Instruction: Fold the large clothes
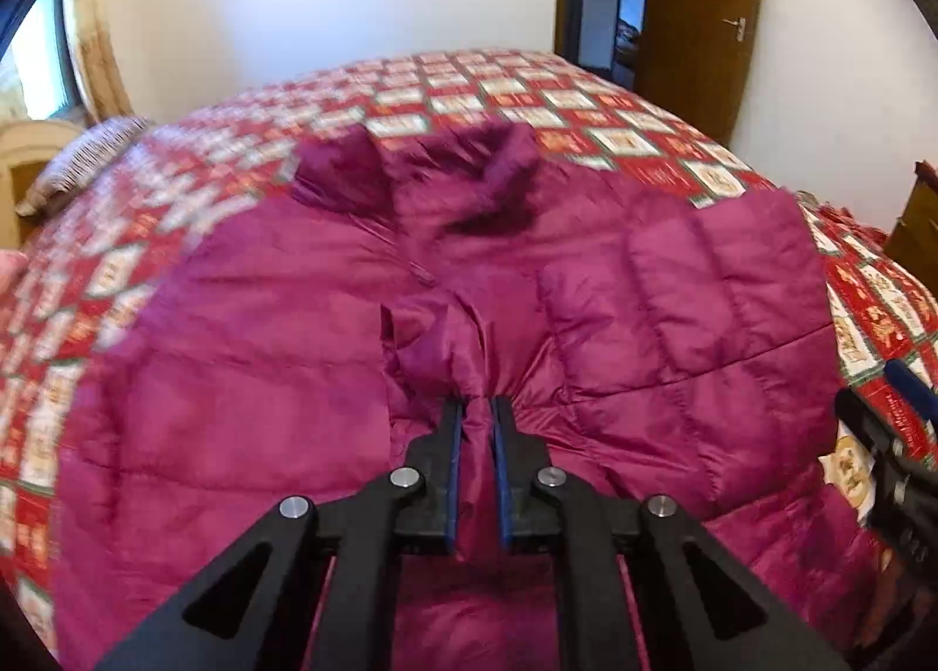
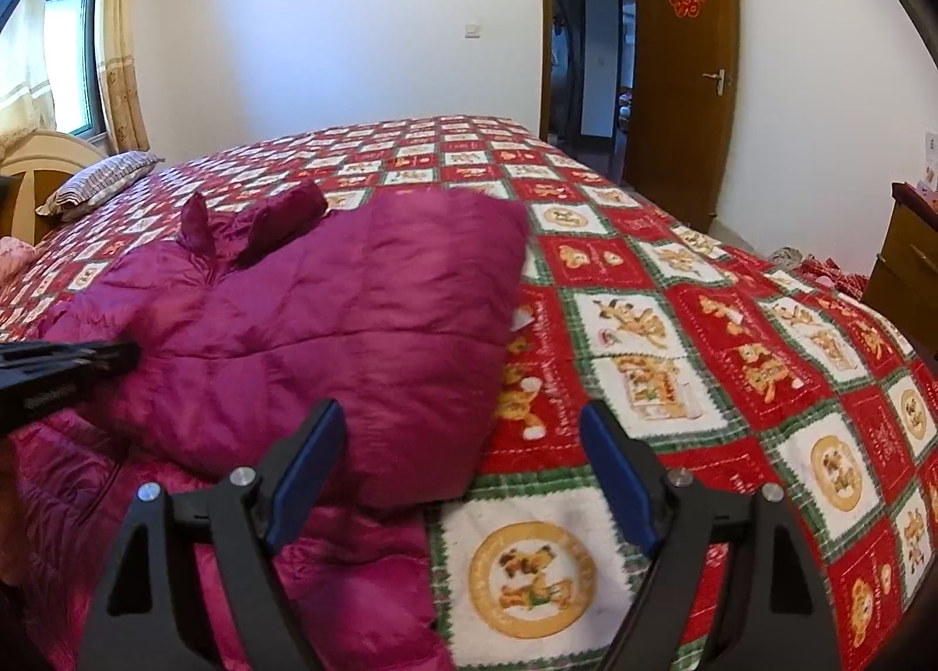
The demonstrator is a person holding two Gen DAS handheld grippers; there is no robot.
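A magenta quilted down jacket (image 1: 234, 378) lies spread on the bed, collar at the far end. Its right side is folded over the body. My left gripper (image 1: 473, 407) is shut on a pinched fold of the jacket's fabric near the middle. In the right wrist view the jacket (image 2: 328, 319) lies left of centre. My right gripper (image 2: 463, 424) is open and empty, over the jacket's right edge where it meets the bedspread. The left gripper shows at the left edge of the right wrist view (image 2: 70, 360); the right gripper shows at the right edge of the left wrist view (image 1: 879, 436).
A red, white and green patterned bedspread (image 2: 703, 319) covers the bed. A striped pillow (image 2: 99, 181) and headboard (image 2: 35, 166) are at the far left. An open wooden door (image 2: 686, 73) is behind the bed. A wooden cabinet (image 2: 908, 254) stands at the right.
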